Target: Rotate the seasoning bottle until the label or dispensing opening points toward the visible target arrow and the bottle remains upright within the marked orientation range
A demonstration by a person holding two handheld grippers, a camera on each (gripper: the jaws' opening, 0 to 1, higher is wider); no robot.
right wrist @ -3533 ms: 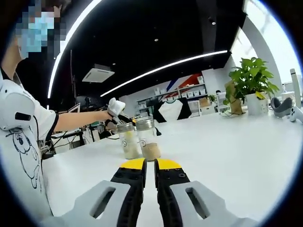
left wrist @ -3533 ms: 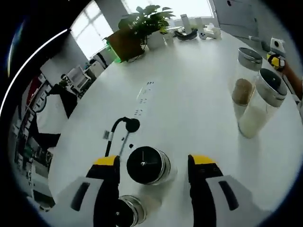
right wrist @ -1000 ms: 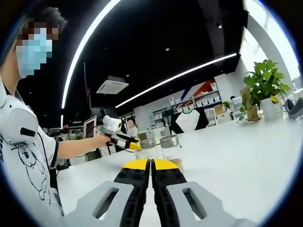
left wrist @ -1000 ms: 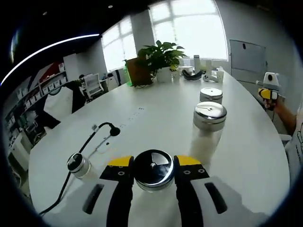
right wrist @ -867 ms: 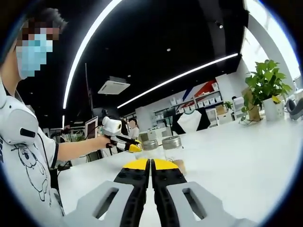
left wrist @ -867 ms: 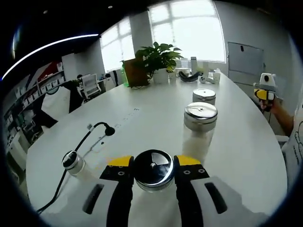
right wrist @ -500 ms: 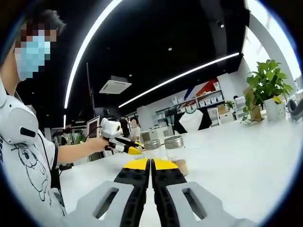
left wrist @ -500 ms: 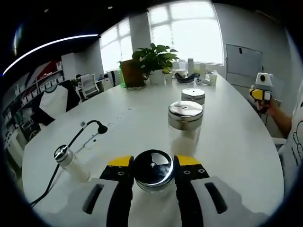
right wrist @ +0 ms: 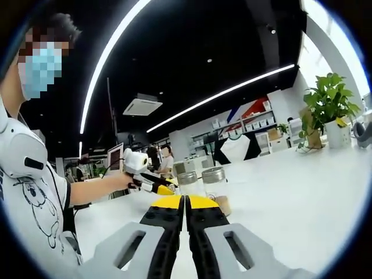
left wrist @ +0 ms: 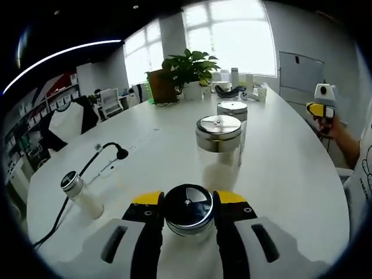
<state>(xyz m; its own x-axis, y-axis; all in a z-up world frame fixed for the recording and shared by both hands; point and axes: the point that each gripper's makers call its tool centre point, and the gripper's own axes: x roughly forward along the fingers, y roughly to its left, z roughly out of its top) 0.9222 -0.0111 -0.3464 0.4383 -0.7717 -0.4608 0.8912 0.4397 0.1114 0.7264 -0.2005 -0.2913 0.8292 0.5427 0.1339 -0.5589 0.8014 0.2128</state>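
Observation:
The seasoning bottle [left wrist: 187, 209], clear with a round steel lid, stands upright between the yellow-tipped jaws of my left gripper [left wrist: 187, 199], which is shut on it just below the lid. In the right gripper view the left gripper [right wrist: 152, 185] is held in a person's hand beside two jars. My right gripper [right wrist: 185, 201] hovers over the white table with its jaws pressed together and nothing between them. It also appears at the right of the left gripper view as the right gripper [left wrist: 321, 108], in a hand.
Two steel-lidded jars [left wrist: 219, 135] [left wrist: 232, 110] stand just beyond the held bottle. A small black-capped bottle [left wrist: 74, 192] and a black cable [left wrist: 99, 157] lie to the left. A potted plant [left wrist: 181, 70] and clutter sit at the white table's [left wrist: 285, 174] far end.
The left gripper, open around the bottle 3.5 s ago, is now shut on it. Its view has swung, bringing the two jars closer. The right gripper stays shut and nearly still.

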